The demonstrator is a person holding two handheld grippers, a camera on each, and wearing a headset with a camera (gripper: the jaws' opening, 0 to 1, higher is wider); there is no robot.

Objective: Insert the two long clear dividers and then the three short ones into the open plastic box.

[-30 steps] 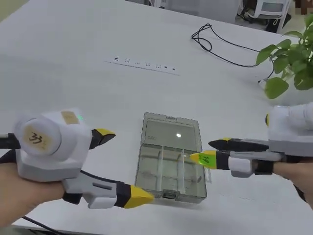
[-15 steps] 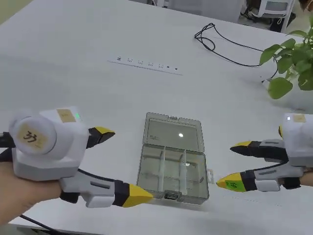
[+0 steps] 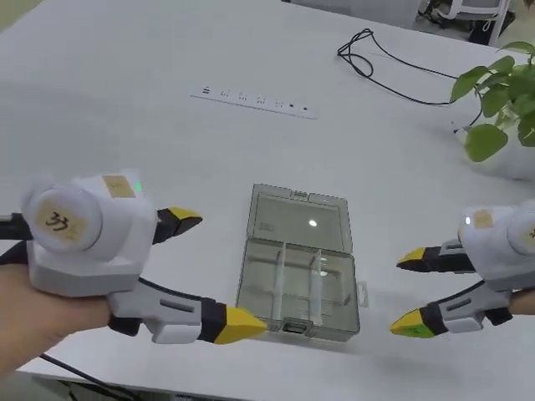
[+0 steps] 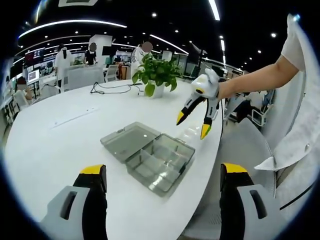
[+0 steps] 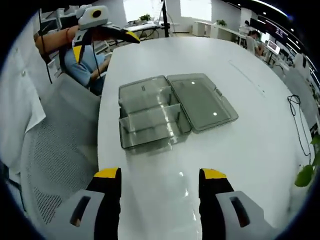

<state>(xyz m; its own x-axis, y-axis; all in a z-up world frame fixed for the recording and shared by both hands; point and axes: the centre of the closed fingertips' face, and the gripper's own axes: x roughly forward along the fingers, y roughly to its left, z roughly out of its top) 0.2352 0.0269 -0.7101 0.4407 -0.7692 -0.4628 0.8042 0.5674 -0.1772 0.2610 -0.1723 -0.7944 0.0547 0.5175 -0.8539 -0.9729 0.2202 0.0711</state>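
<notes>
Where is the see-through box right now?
In the head view, the open plastic box sits on the white table near its front edge, between the left gripper and the right gripper.

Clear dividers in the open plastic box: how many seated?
2. One long clear divider stands left of centre in the smoky transparent plastic box, another right of centre. Clear short ones could escape notice.

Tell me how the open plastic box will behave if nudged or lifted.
Probably light: the box is thin, see-through plastic, so it may slide easily on the smooth, glossy table. It sits low and flat, so tipping seems unlikely. Its lid lies folded open and would likely flop if lifted.
</notes>
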